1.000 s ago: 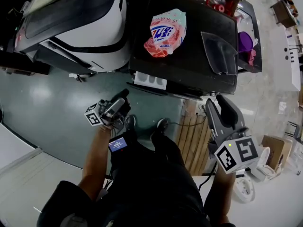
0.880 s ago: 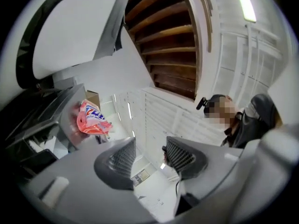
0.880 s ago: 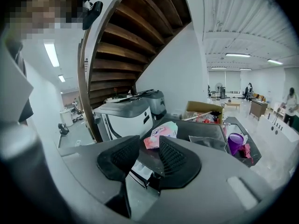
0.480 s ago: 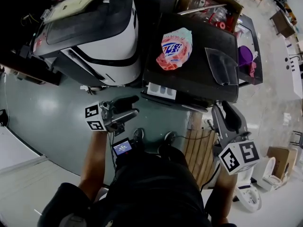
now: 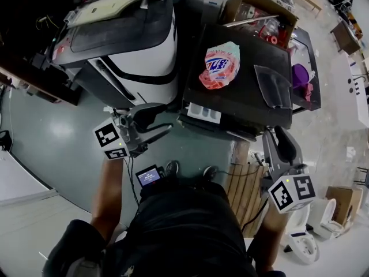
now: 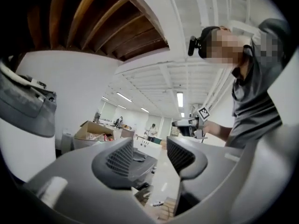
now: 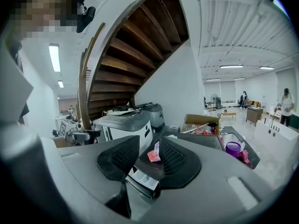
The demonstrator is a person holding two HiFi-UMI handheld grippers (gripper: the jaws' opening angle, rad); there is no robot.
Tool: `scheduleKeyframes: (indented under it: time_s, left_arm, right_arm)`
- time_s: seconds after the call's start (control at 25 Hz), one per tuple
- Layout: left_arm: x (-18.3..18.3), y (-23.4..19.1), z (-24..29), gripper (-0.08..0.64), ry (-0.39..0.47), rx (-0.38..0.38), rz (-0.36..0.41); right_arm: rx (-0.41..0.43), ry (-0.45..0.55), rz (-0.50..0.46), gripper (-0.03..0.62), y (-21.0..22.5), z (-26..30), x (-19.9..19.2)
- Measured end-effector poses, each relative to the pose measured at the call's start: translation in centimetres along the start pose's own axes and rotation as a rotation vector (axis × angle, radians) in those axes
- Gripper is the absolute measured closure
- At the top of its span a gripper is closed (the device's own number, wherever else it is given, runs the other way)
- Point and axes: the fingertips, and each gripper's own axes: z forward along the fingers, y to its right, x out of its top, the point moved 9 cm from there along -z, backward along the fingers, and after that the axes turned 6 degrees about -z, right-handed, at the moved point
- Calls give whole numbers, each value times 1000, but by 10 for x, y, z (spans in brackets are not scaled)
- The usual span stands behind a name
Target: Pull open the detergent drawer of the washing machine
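Note:
The black washing machine (image 5: 242,100) stands ahead of me, with a pink detergent bag (image 5: 222,65) lying on its top. Its white detergent drawer (image 5: 203,113) sticks out of the front at the upper left corner; it also shows in the right gripper view (image 7: 142,178). My left gripper (image 5: 167,117) is held level, left of the drawer and apart from it, jaws open and empty (image 6: 149,155). My right gripper (image 5: 275,133) hangs at the machine's right front corner, also open and empty (image 7: 147,158).
A white and black appliance (image 5: 130,45) stands close to the washer's left side. Behind are a cardboard box (image 5: 259,7) of red things and a purple container (image 5: 300,68). A clear lid (image 5: 274,85) lies on the washer. A wooden pallet (image 5: 245,178) lies by my feet.
My left gripper has risen and rolled, so its marker cube now faces another way. The right gripper has come up a little. The drawer stays pulled out.

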Motion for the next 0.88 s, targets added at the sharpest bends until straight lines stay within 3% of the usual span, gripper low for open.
scheduleKeyframes:
  time_s: [0.28,0.52,0.72,0.88]
  left_arm:
    - [34,9,-14,321,-29,170,151]
    - [55,17,-25,321,-97,350,330]
    - [74,30,-34,321,-76,434,397]
    - [81,35,-42,321,-56,455,448]
  right_arm:
    - [-16,49,-7,463,-10,-5,5]
    - [-31,103,-52,463,-26,-10,15]
    - [-92,131,-116,465,-34,-17,24]
    - [-117,135,-129,465,-39,-23,27]
